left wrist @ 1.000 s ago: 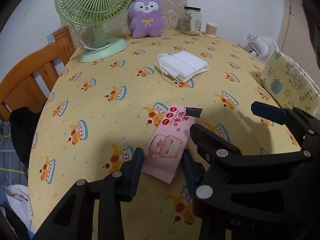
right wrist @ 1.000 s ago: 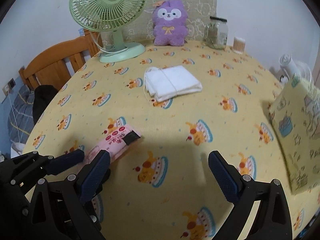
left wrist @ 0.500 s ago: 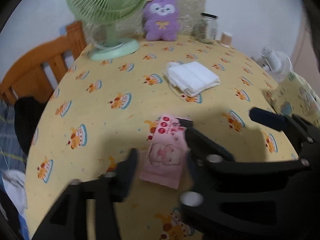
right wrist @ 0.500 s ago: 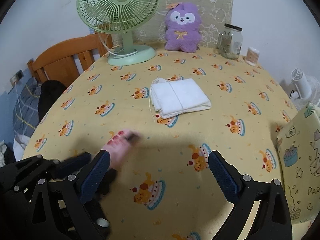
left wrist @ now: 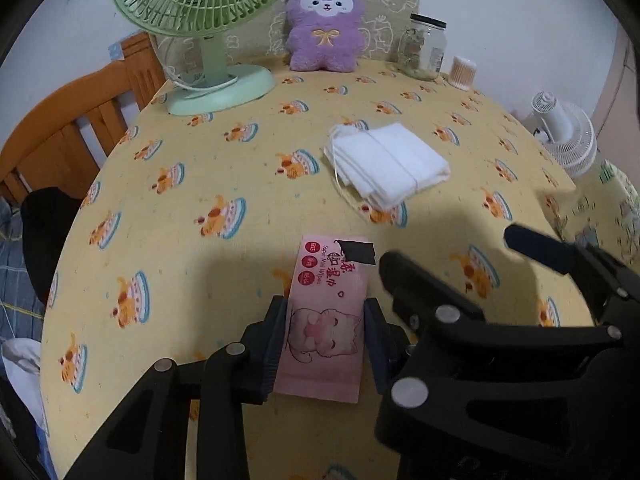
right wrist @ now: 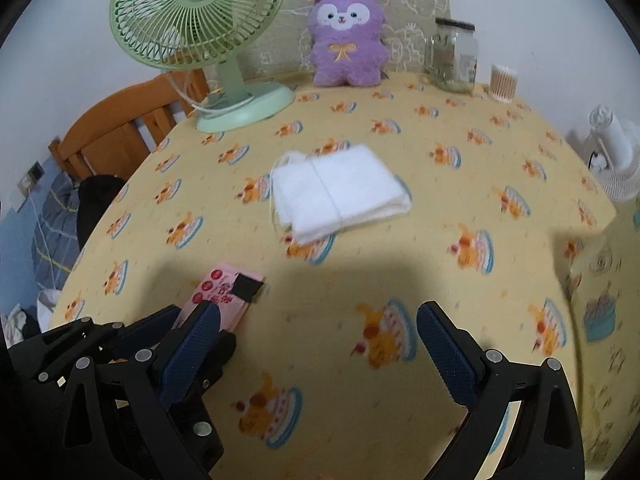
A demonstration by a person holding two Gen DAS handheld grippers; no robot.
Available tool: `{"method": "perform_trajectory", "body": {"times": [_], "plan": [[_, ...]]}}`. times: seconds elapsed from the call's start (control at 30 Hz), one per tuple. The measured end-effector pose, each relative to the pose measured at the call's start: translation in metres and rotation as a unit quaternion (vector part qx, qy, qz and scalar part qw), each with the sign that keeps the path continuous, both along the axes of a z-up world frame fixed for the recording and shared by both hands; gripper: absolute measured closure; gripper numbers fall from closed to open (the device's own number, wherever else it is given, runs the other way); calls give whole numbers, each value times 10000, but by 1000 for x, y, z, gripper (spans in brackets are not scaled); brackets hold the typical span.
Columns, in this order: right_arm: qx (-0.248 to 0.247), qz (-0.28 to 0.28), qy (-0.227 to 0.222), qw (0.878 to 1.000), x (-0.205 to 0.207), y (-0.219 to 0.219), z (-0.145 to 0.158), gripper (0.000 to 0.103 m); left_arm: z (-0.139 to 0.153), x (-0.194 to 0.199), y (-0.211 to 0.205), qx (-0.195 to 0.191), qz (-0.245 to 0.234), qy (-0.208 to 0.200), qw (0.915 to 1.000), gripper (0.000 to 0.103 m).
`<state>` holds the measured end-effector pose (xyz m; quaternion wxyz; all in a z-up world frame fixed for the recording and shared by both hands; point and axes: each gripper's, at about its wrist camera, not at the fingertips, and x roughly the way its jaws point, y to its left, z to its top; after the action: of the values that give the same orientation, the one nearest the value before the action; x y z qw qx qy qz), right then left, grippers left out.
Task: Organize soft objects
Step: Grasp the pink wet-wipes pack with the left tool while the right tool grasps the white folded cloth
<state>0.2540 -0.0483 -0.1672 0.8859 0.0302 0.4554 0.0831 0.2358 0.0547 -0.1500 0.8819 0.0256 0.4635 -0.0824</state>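
Observation:
A pink pack of wet wipes (left wrist: 326, 312) with a cat drawing lies on the yellow tablecloth (left wrist: 240, 184). My left gripper (left wrist: 325, 336) is shut on the pack, one finger against each long side. The pack's far end also shows in the right wrist view (right wrist: 226, 290). My right gripper (right wrist: 318, 340) is open and empty, low over the cloth just right of the left gripper (right wrist: 156, 344). A folded white cloth (left wrist: 384, 166) lies mid-table, also in the right wrist view (right wrist: 340, 196). A purple plush toy (left wrist: 324, 24) sits upright at the back.
A green desk fan (left wrist: 204, 8) stands back left. A glass jar (left wrist: 424, 48) and a cotton-swab tub (left wrist: 463, 72) stand back right. A white fan (left wrist: 560, 136) and a printed bag (right wrist: 608, 288) are at the right edge. A wooden chair (left wrist: 68, 128) is left.
My left gripper moved forward along the wipes pack and closed its fingers on it. My right gripper moved forward toward the white cloth and stayed open.

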Motion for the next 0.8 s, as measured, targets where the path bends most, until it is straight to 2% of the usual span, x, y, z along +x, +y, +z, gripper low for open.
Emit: {"method": "perform_trajectory", "body": {"times": [0.1,0.33,0.4,0.5,0.6,0.7,0.8], "plan": [[-180,-21,-342,9993,8,3,11,3,11,7,-3,173,41,-288,9994,64],[-244,-22,-522,9983,45,5,16,3,14,40,3,264,270,-309,9988,64],[-224,-52,-455,9987,57,5,12,3,14,49,0,384,250,-389,9982,64],[-182,-57,-300,9994,75,6,4,3,8,62,1,304,314,-284,9986,64],[-278,41,-281,9992,91,10,-5,13,-3,75,4,329,406,-168,9985,64],[-344,73,-39,9994,101,11,-18,15,-8,77,2,363,393,-213,9983,63],[-275,46,-78,9996,100,8,-21,16,-8,76,2,335,434,-241,9982,63]]}}
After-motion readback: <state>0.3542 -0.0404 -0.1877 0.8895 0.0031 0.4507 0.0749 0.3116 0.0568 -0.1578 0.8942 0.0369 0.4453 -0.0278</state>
